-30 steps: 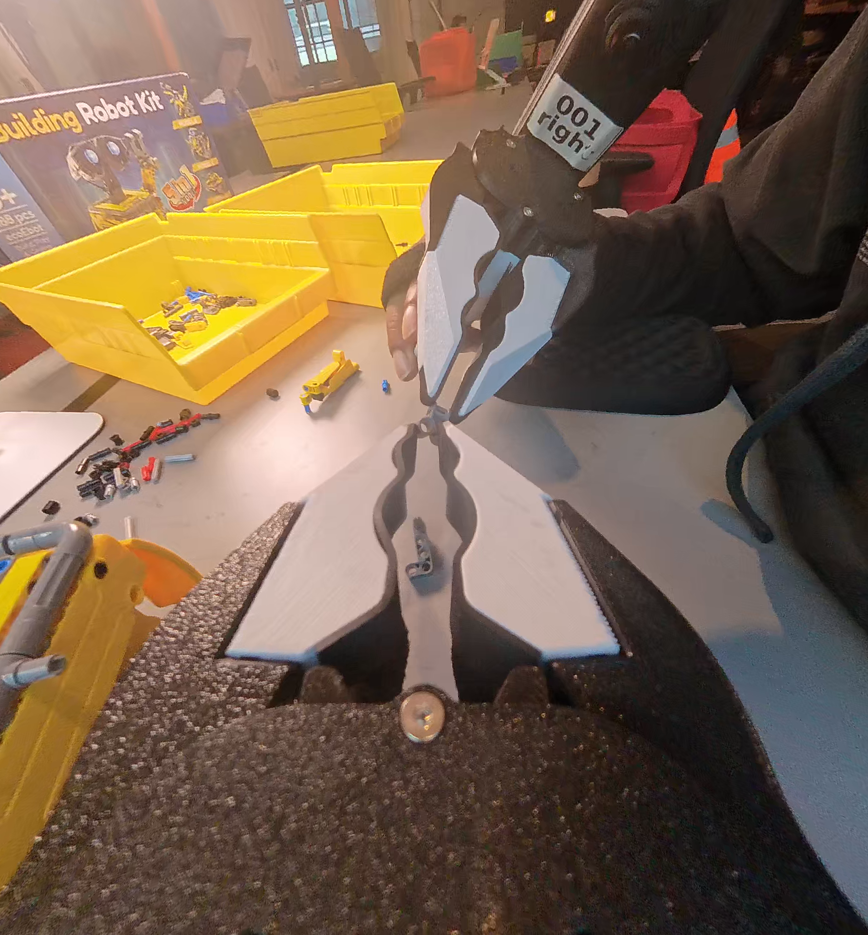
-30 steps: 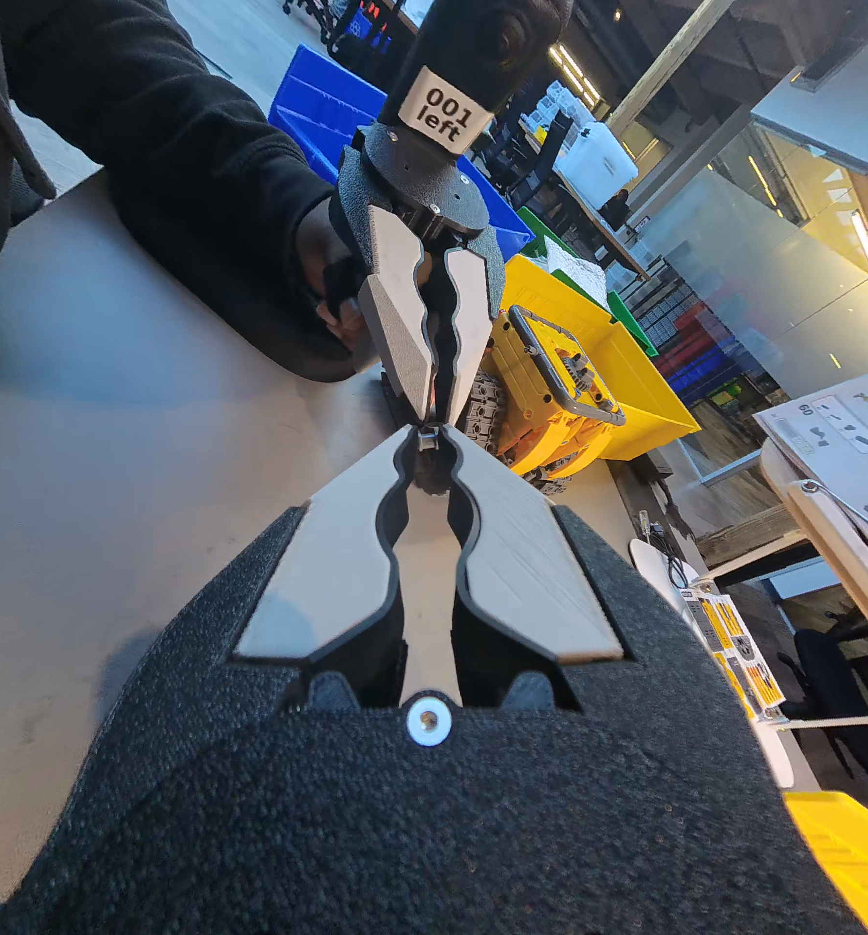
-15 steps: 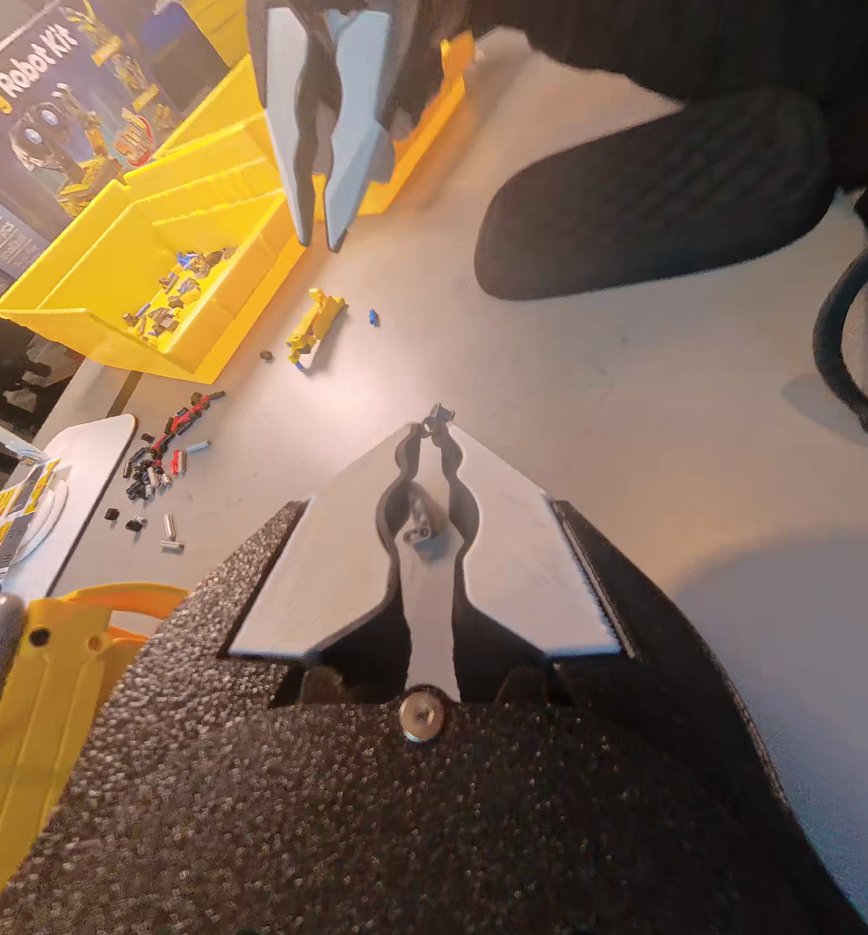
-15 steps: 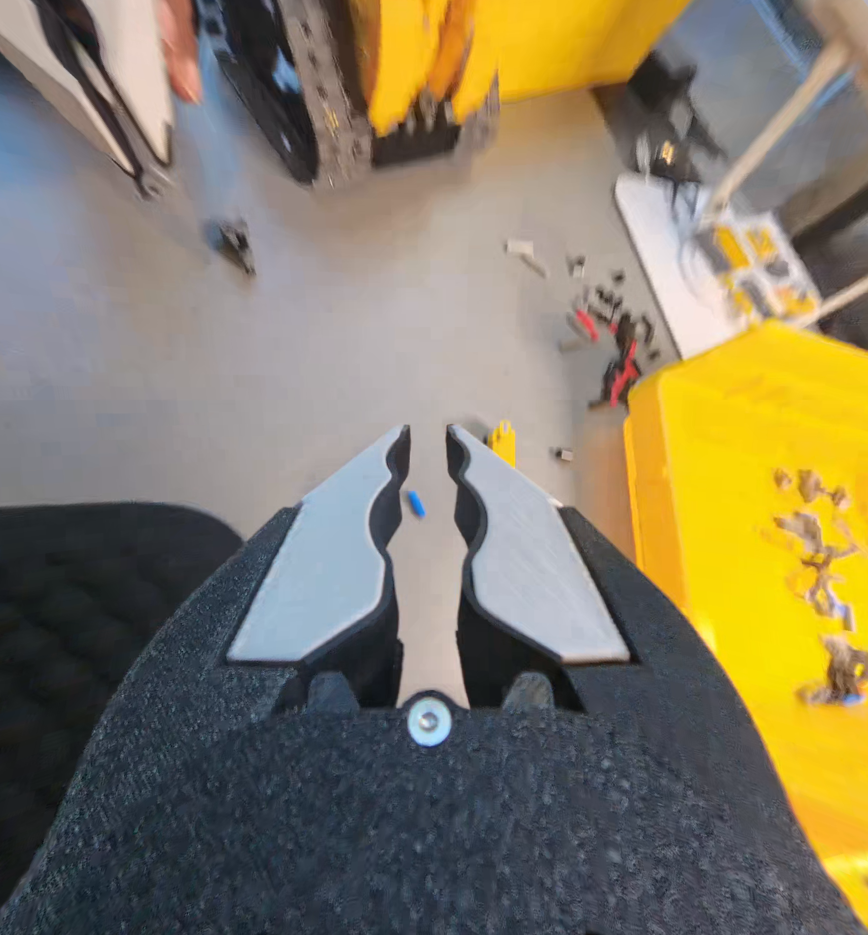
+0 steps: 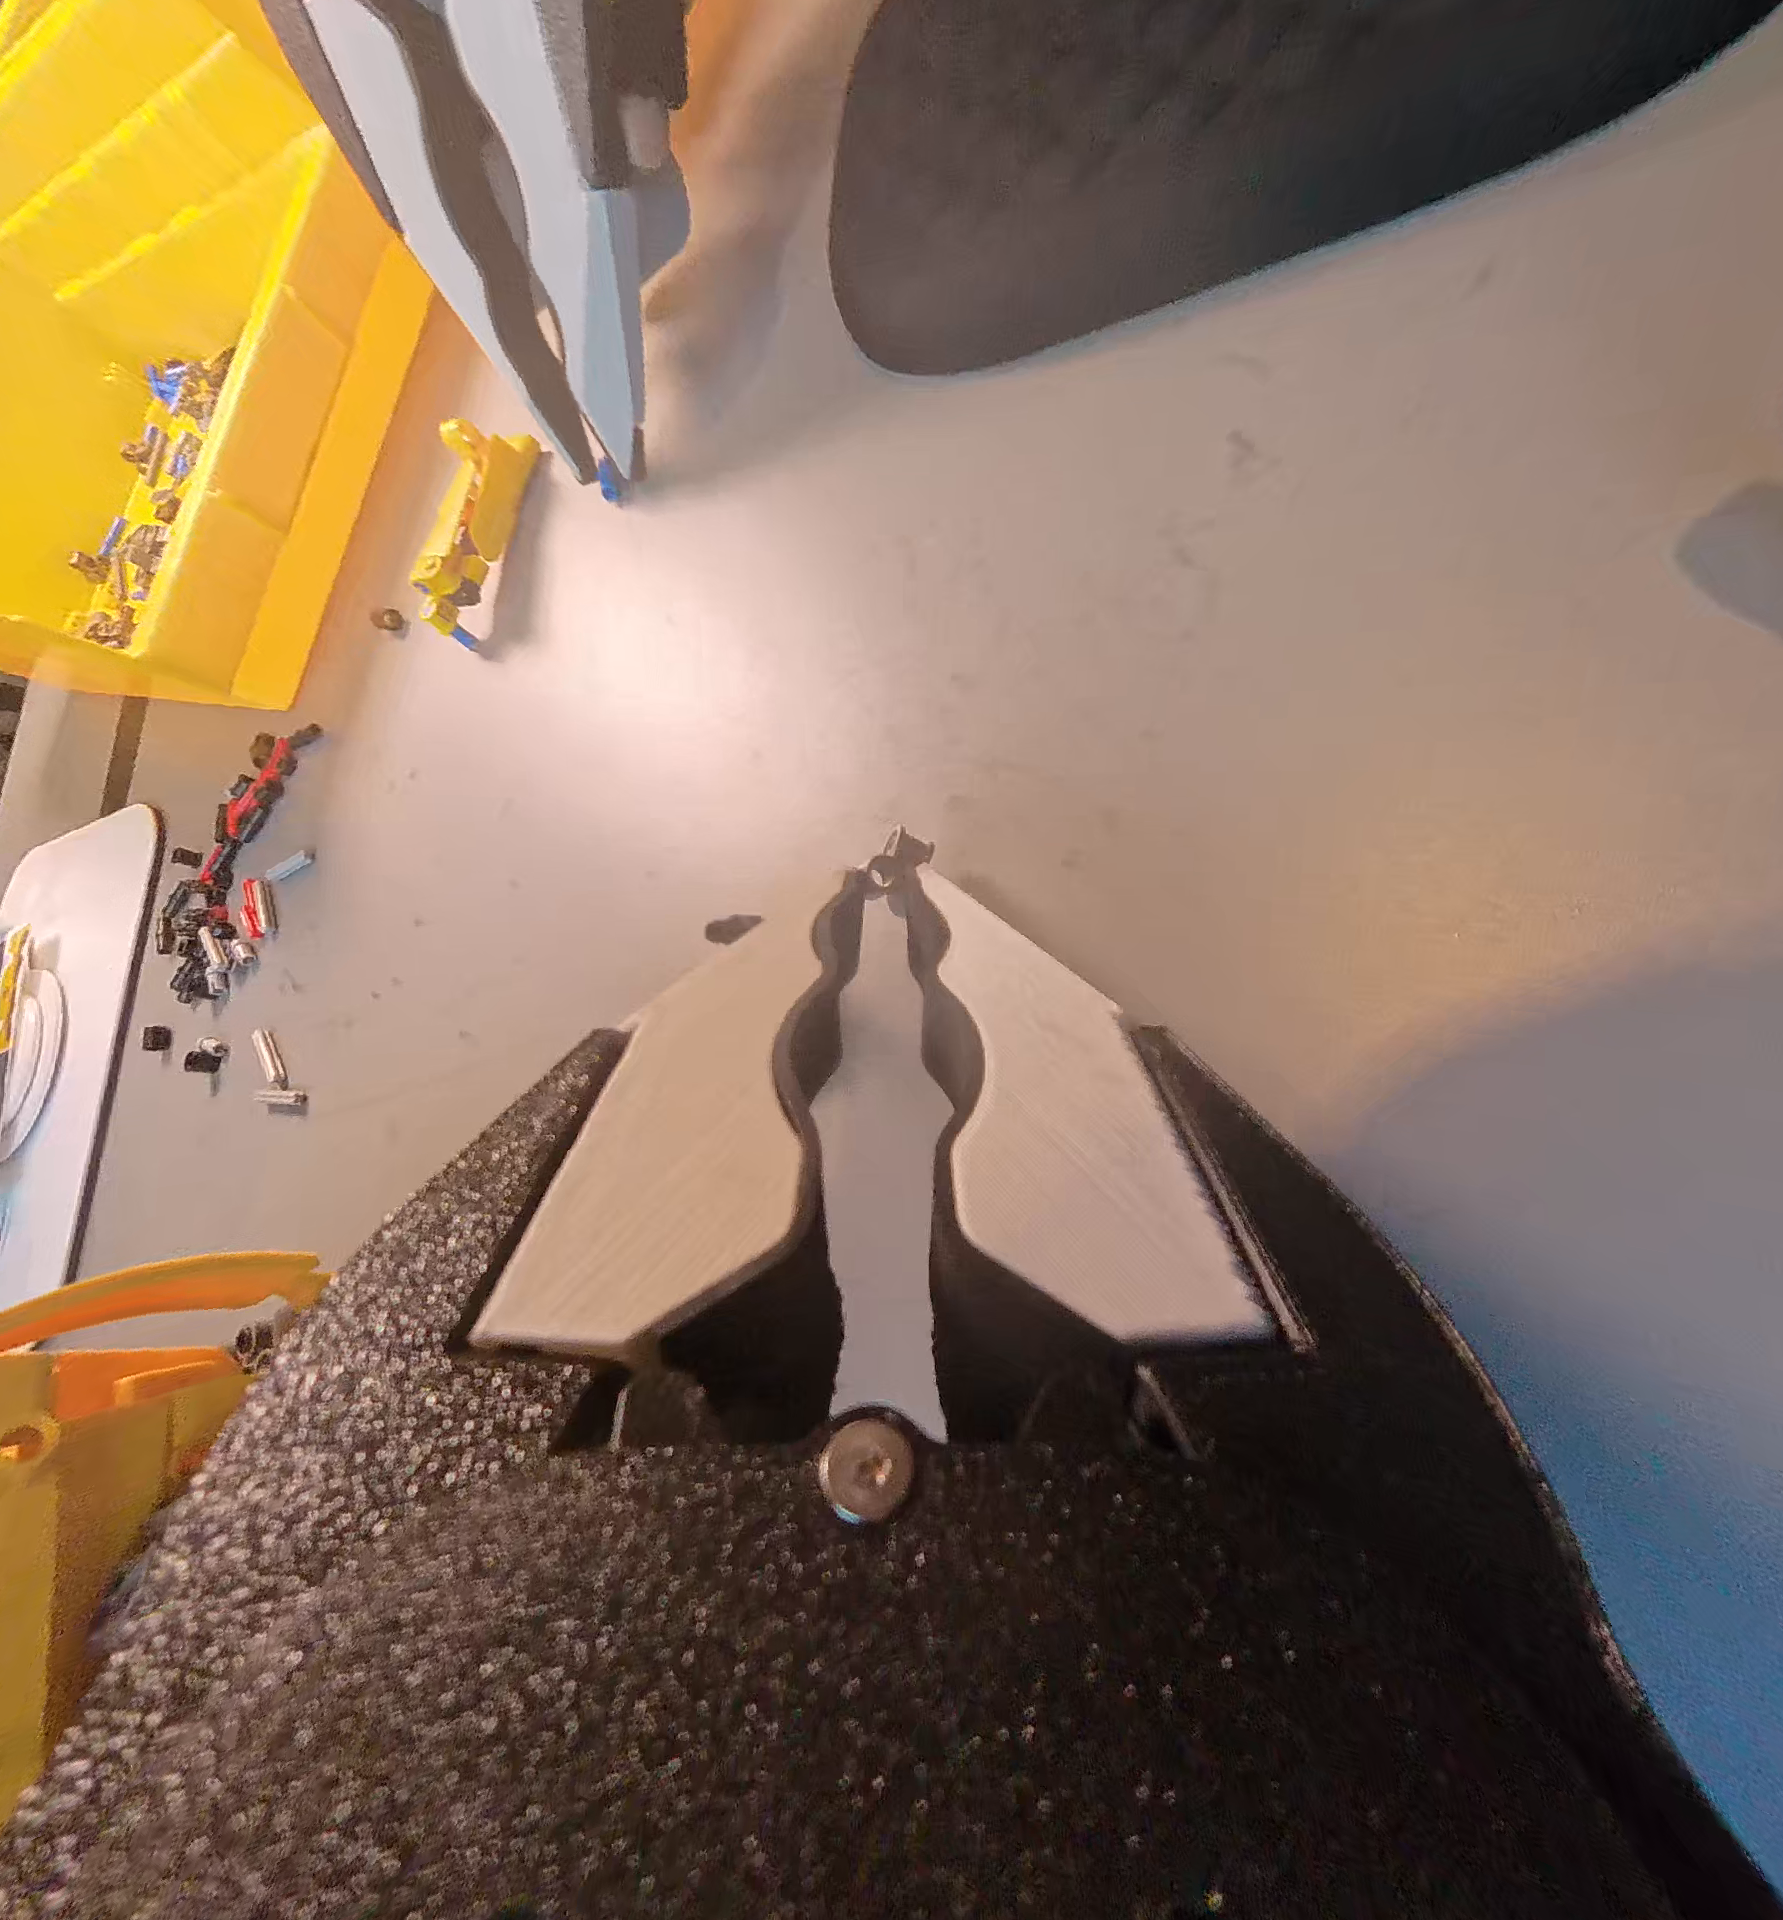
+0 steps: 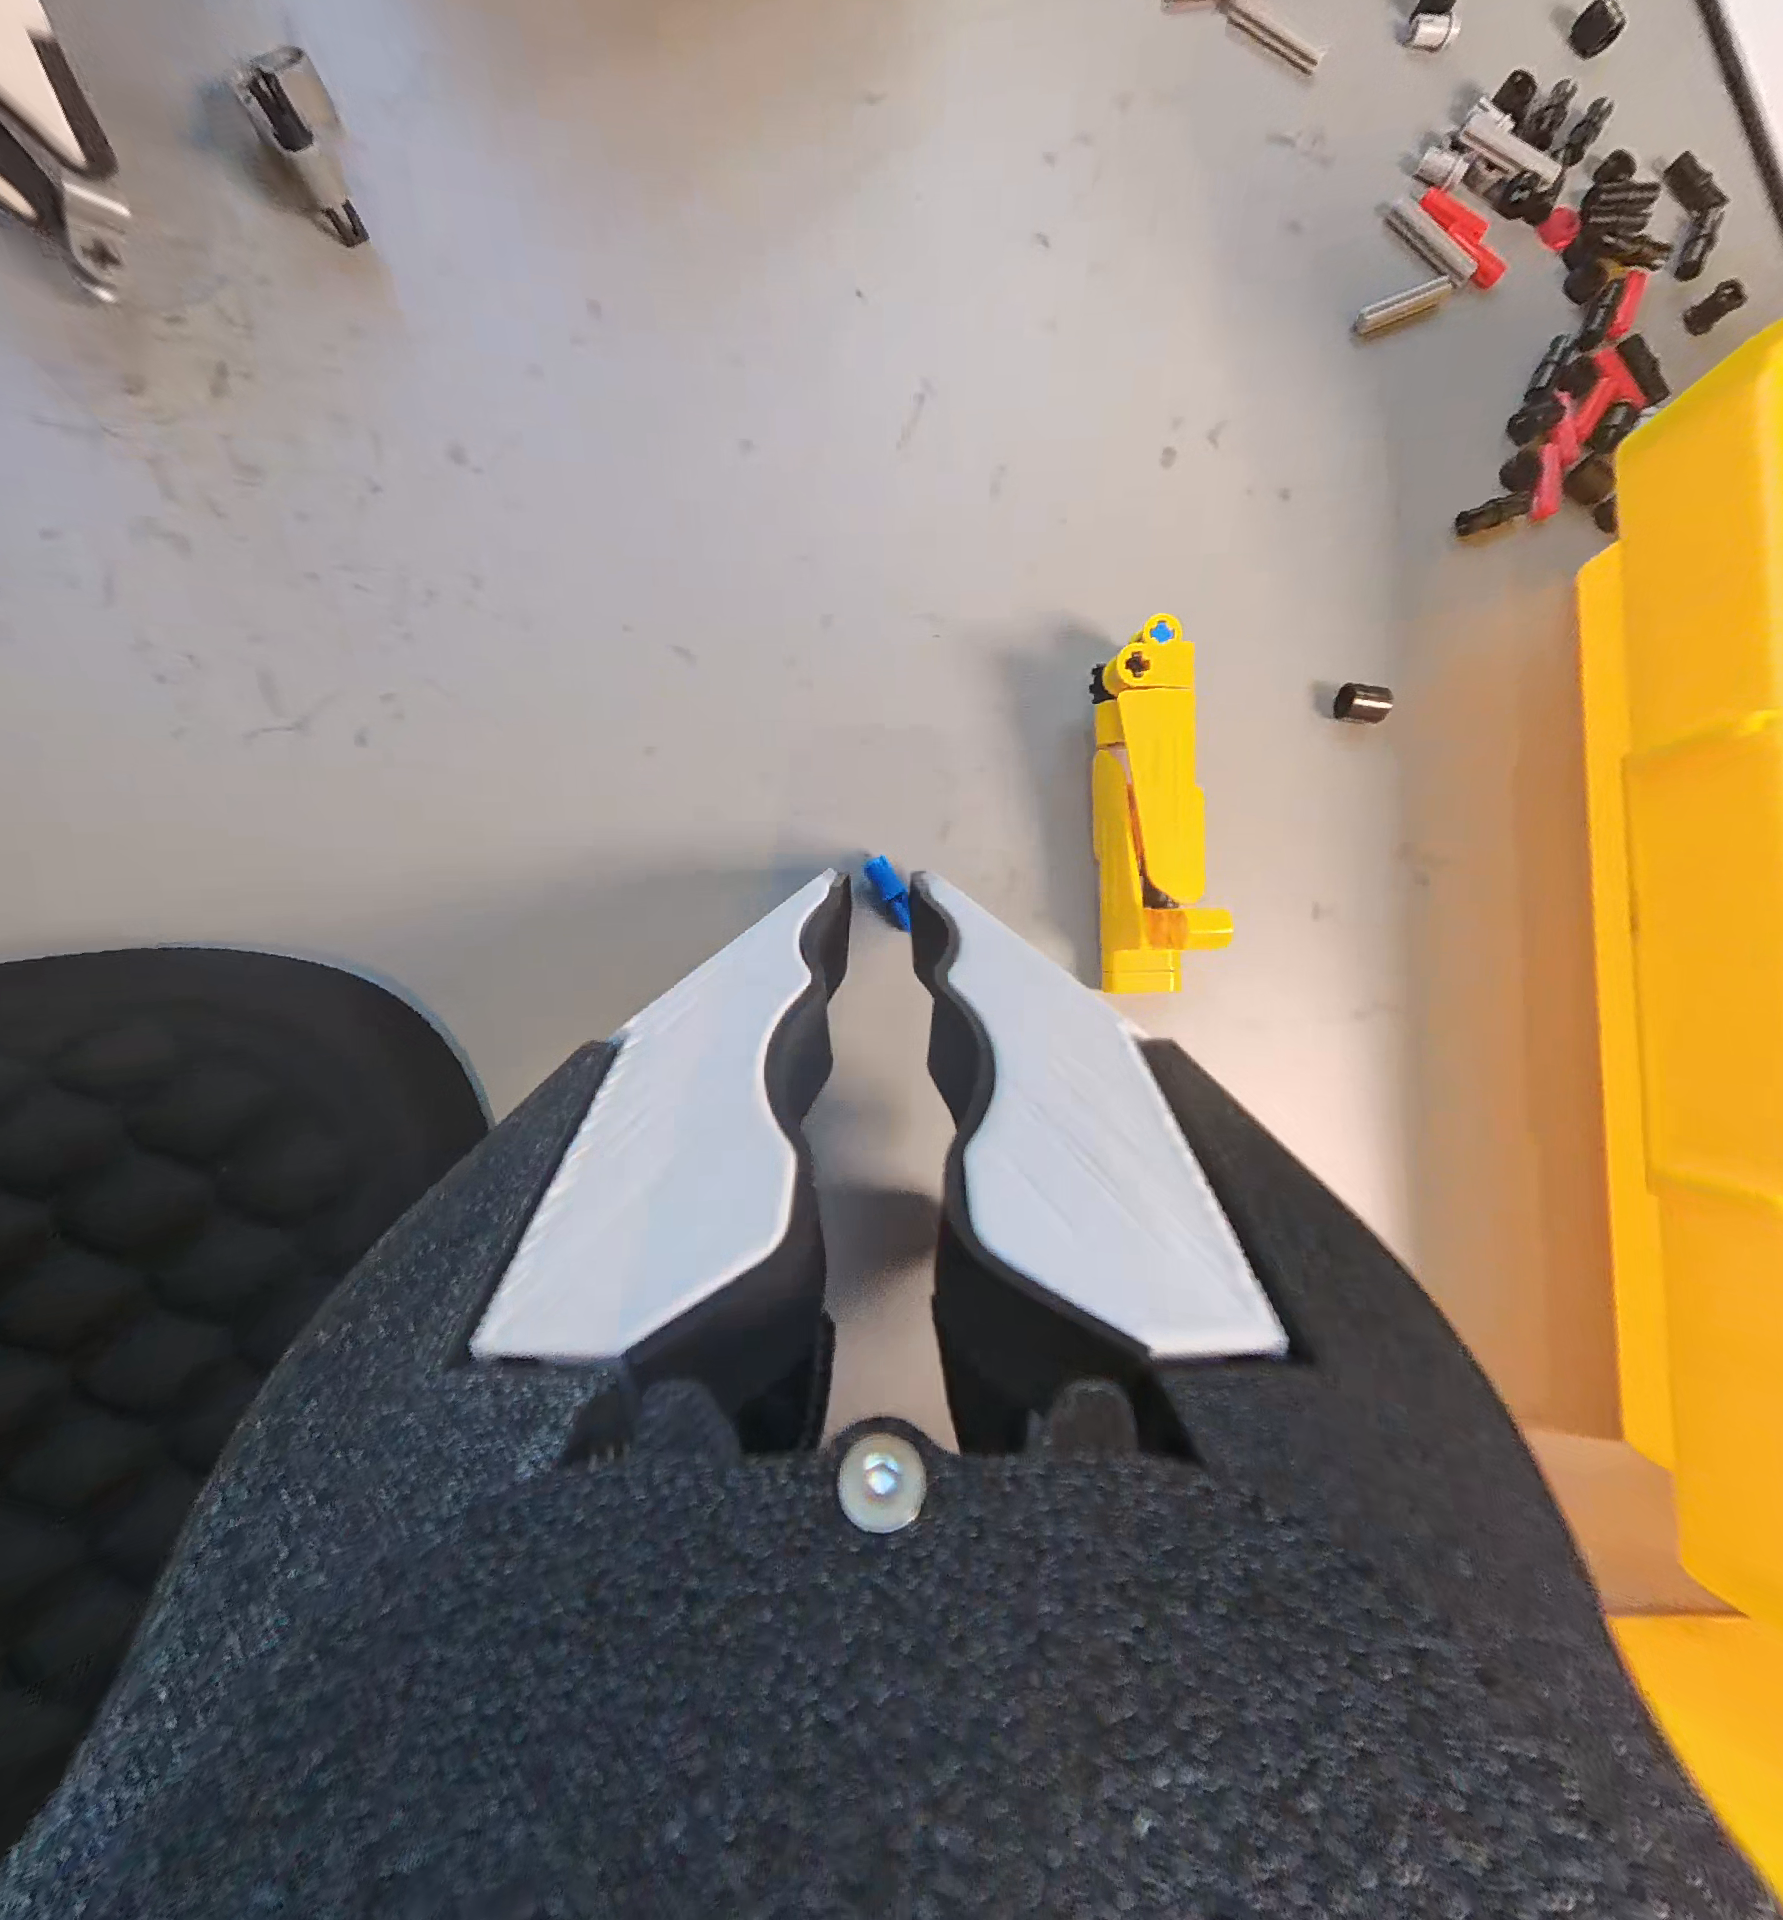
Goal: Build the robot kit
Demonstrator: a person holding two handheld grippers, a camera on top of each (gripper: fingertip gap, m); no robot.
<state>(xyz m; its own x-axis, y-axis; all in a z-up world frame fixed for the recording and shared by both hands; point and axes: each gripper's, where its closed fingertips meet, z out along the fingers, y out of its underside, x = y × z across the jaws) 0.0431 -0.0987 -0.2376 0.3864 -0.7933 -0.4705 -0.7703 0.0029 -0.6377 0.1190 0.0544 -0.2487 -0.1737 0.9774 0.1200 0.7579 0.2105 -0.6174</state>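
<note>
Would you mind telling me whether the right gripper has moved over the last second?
Yes. The right gripper has swung away from the left gripper and down to the table, its open tips now straddling the small blue pin.

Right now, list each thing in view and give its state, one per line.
Left tool: shut on a small dark piece.
Right tool: open, tips down at the table around a blue pin.
Blue pin: lying flat between the tips.
Yellow assembly: lying flat, untouched.
Yellow bin: open, loose parts inside.
Loose pile: scattered on the table.
</note>
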